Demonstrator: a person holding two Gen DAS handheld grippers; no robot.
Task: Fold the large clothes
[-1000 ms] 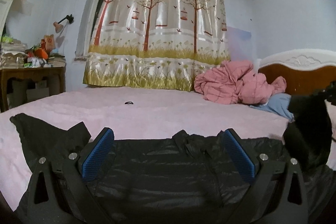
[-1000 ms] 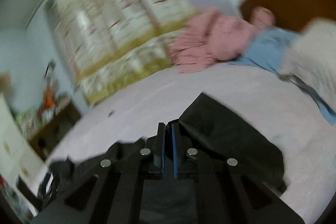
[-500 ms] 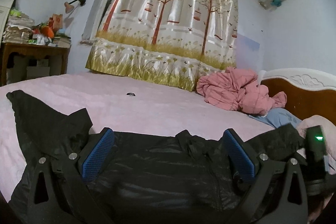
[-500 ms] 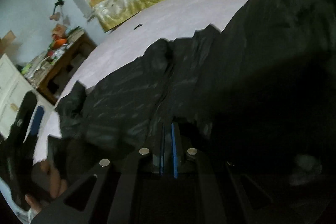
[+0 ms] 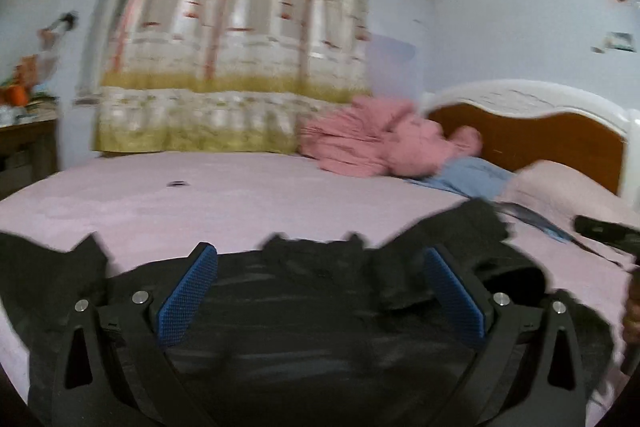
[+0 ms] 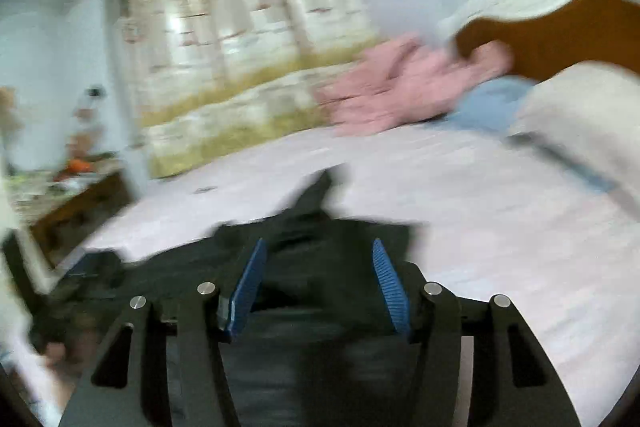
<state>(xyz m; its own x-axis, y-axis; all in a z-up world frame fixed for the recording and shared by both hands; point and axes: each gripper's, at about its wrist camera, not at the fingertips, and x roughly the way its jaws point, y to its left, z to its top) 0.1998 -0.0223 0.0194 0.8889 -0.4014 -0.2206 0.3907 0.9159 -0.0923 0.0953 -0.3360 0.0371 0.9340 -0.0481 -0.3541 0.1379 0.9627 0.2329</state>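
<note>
My right gripper (image 6: 318, 279), jaws just parted, empty, and my left gripper (image 5: 320, 291), wide, hover over the black jacket (image 5: 320, 327); its loose sleeve (image 5: 460, 239) at two o'clock may slide unfolded.

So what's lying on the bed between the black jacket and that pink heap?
Mostly bare pink sheet; the left wrist view shows one small dark object on it.

Dim, soft indoor light; heavy motion blur both views, fisheye bend w/ dark corners.

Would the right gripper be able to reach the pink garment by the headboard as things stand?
Probably not without moving closer. The right gripper, jaws just opened, sits over the black jacket; bare bed sheet separates it from the pink garment, with nothing blocking.
</note>
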